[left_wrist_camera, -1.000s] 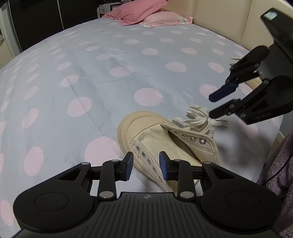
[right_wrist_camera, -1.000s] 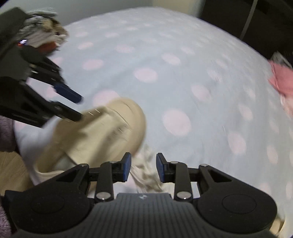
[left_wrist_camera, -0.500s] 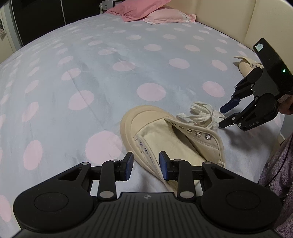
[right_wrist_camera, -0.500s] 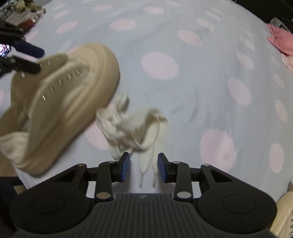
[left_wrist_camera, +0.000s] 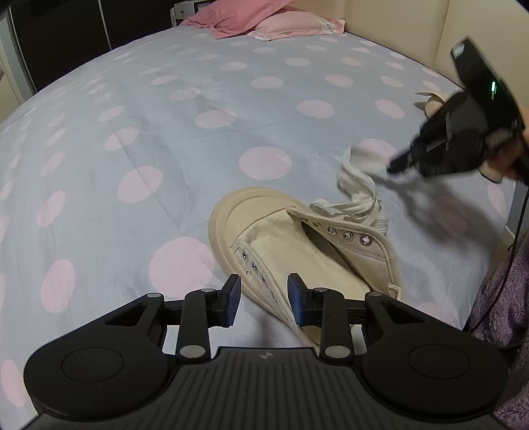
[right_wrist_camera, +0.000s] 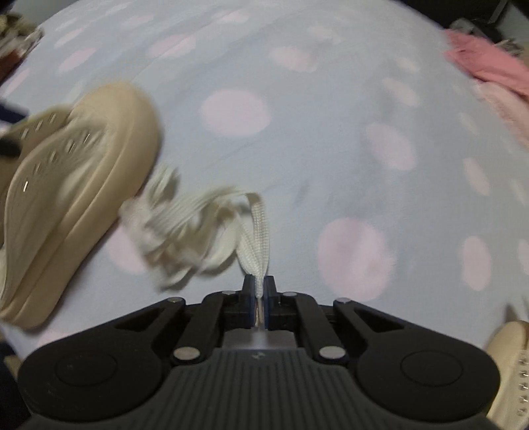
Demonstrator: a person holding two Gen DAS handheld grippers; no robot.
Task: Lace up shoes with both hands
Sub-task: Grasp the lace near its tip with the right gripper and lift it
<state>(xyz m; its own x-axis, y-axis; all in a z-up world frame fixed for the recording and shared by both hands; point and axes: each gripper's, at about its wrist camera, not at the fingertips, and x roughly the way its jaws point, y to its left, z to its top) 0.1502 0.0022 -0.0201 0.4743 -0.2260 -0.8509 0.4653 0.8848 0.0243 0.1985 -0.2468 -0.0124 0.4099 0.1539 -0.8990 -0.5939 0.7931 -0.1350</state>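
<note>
Got my right gripper (right_wrist_camera: 260, 299) clamped on the lace (right_wrist_camera: 256, 231); left gripper (left_wrist_camera: 263, 299) loosely straddles the shoe (left_wrist_camera: 297, 251). I'd lift slowly to untangle.

Shoe (left_wrist_camera: 297, 244): beige canvas-like cloth upper, smooth matt rubbery toe cap and sole, small shiny metal eyelets, fleecy-looking tongue. Lace (right_wrist_camera: 258, 231): flat off-white woven cloth, ribbed texture. Bed cover (left_wrist_camera: 165, 132): soft matt cloth, pale blue with pink dots. Pillow (left_wrist_camera: 238, 16): pink cloth. Left hand-held gripper (left_wrist_camera: 264, 302): matt black plastic, ridged body, blue pads, bright metal pins.
</note>
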